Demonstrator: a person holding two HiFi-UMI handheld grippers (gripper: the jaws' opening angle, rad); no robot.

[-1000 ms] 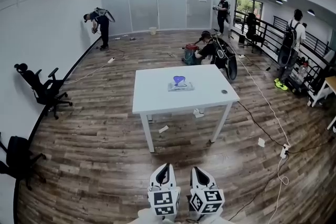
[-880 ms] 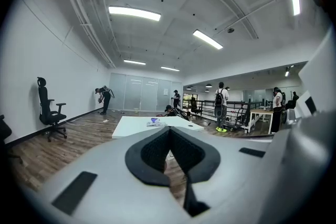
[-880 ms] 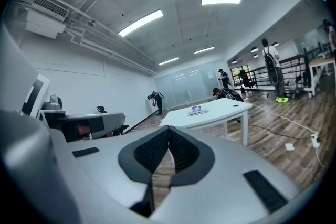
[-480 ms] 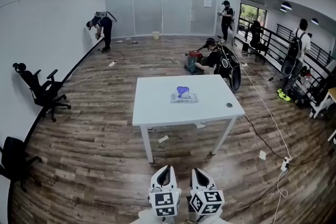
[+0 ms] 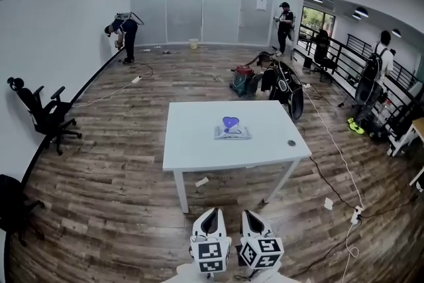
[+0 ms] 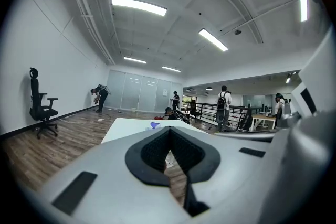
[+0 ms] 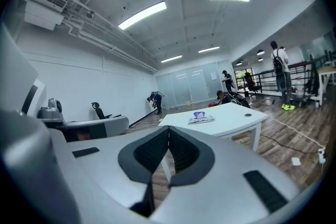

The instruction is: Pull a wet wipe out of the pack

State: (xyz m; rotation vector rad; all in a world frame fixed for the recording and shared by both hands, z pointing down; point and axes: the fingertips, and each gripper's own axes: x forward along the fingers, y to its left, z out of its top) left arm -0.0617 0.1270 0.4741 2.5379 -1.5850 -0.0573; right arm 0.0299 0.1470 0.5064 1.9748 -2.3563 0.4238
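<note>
Nearest, the left hand-held gripper [image 5: 211,213] and the right hand-held gripper [image 5: 247,214] sit side by side close to the person, each with jaws pressed together on nothing, likely carried idle since the work is out of reach; beyond a strip of wood floor [image 5: 126,202] stands the white tabletop [image 5: 195,142]; the wet wipe pack [image 5: 232,133] lies flat near its middle, a blue piece raised on top.
</note>
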